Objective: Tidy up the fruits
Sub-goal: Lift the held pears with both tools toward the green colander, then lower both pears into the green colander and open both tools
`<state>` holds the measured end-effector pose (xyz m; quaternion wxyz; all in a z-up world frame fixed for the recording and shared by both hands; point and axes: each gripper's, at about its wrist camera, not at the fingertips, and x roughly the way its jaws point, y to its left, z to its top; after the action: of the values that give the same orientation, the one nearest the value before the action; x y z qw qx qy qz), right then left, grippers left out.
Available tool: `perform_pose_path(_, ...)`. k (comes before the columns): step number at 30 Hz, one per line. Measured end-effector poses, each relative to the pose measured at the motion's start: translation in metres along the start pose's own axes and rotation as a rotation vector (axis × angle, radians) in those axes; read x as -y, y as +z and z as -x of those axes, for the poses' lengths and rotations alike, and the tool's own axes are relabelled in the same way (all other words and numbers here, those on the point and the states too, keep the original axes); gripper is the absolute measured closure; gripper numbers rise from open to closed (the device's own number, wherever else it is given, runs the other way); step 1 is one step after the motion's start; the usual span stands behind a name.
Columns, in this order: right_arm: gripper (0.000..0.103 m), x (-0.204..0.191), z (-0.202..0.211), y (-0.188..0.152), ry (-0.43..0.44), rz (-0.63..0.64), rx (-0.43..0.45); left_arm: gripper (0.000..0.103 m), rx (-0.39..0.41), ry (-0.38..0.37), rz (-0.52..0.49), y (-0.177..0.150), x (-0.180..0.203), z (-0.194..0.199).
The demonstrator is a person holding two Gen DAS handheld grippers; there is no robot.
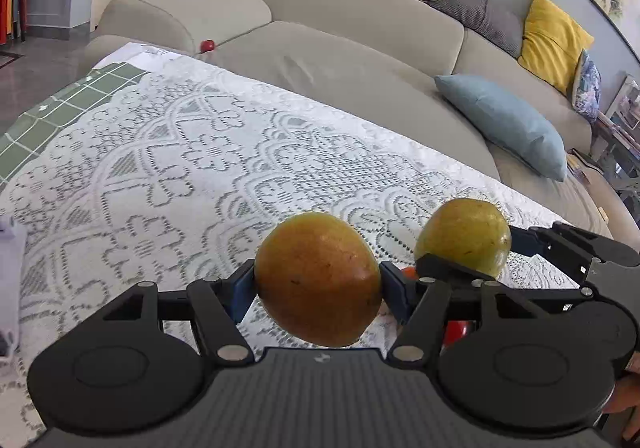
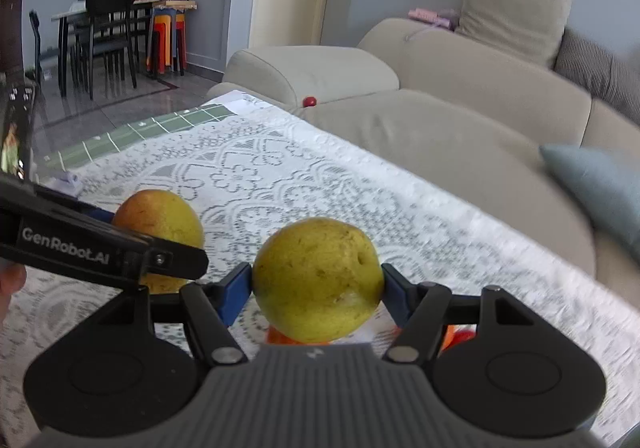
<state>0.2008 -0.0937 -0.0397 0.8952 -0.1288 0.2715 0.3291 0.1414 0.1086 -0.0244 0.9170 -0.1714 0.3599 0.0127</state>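
- Fruit held in both grippers, clear above the lace-covered surface (image 1: 192, 152): orange-brown fruit (image 1: 318, 278) pinched between the blue fingers (image 1: 242, 294) of the left gripper (image 1: 318, 288); yellow-green fruit (image 2: 316, 280) pinched between the fingers (image 2: 236, 294) of the right gripper (image 2: 318, 290).
- Seen also across views: yellow-green fruit (image 1: 464, 234) beside the left one, orange-brown fruit (image 2: 160, 228) partly hidden behind the left gripper's arm (image 2: 100, 248).
- Gripped at the widest part, pads pressed on opposite flanks, roughly level with each fruit's middle.
- Judged firm-skinned and moderately heavy, rounded enough to roll out of a loose pinch; probably smooth and a little slippery, so best taken across the broadest girth, as here.
- Judged bruisable: some dark specks and a pale scuff on the yellow-green skin, so a gentle squeeze and a soft set-down advisable.
- Spotted below the held fruit: orange and red shapes (image 2: 456, 336) close under the fingers, mostly hidden; could not tell whether more fruit or a container.
- No bowl, basket or tray clearly visible in either view; destination for the fruit could not be told.
- Noted farther off: small red ball-like item (image 1: 207, 45) at the sofa (image 1: 360, 60) edge, well apart from both grippers; whether fruit could not be told.
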Motion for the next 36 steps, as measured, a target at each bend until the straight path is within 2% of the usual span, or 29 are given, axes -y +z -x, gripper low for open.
perform_pose_path(4,0.037,0.012,0.017,0.000,0.030,-0.073,0.008,0.029,-0.009,0.007,-0.032,-0.004,0.003,0.009)
perform_pose_path(9,0.037,0.021,0.044,0.001,0.036,-0.076,-0.006,0.029,-0.032,-0.009,-0.077,-0.011,0.018,0.018)
perform_pose_path(16,0.037,0.042,0.093,-0.013,0.047,-0.014,-0.103,0.029,-0.081,-0.114,-0.140,-0.016,0.051,0.041)
perform_pose_path(20,0.037,0.064,0.125,-0.020,0.016,0.008,-0.148,0.029,-0.118,-0.190,-0.220,-0.015,0.090,0.048)
perform_pose_path(24,0.037,0.088,0.152,-0.026,-0.040,0.034,-0.229,0.029,-0.157,-0.253,-0.310,-0.016,0.139,0.045)
perform_pose_path(30,0.037,0.124,0.176,-0.037,-0.100,0.051,-0.344,0.029,-0.200,-0.338,-0.427,-0.017,0.211,0.033)
perform_pose_path(36,0.037,0.153,0.179,-0.057,-0.111,0.067,-0.443,0.029,-0.235,-0.352,-0.560,-0.022,0.263,0.012)
